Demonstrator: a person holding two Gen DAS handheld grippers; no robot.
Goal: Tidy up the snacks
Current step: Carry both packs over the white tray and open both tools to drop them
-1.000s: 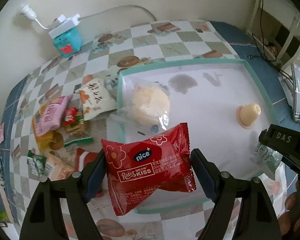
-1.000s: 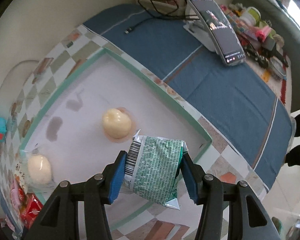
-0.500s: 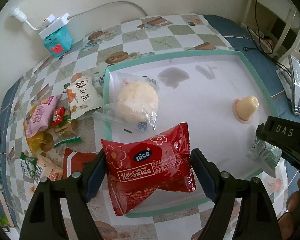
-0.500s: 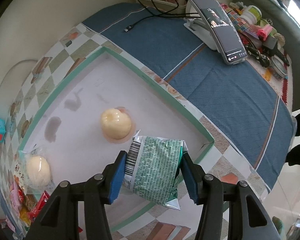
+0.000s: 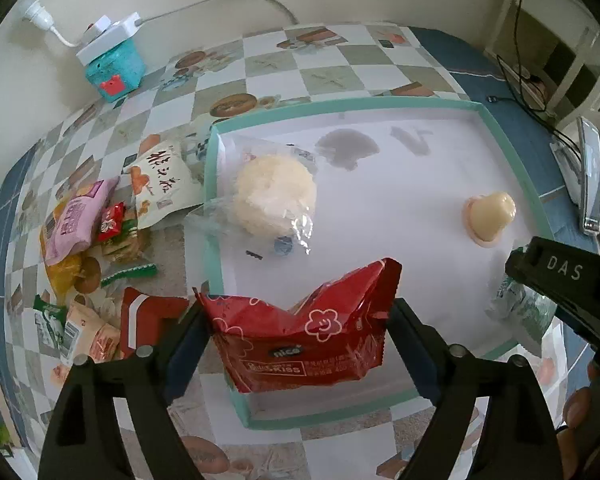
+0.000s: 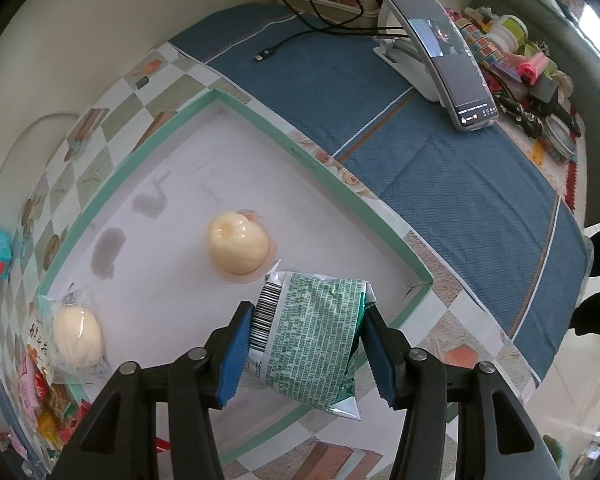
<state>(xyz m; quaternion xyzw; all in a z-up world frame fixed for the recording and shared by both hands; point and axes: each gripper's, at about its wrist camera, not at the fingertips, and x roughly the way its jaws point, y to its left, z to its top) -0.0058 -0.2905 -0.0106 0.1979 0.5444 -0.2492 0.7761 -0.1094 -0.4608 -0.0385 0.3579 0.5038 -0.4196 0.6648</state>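
Left tool clamped across red snack packet, over near edge of tray; right tool pinching green packet above tray corner; both look light, crinkly, slippery; grip mid-body, gently.

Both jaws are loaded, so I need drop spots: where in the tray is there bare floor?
Bare white floor lies between the wrapped bun and the jelly cup, and along the tray far wall. Crowded: the snack pile left of the tray.
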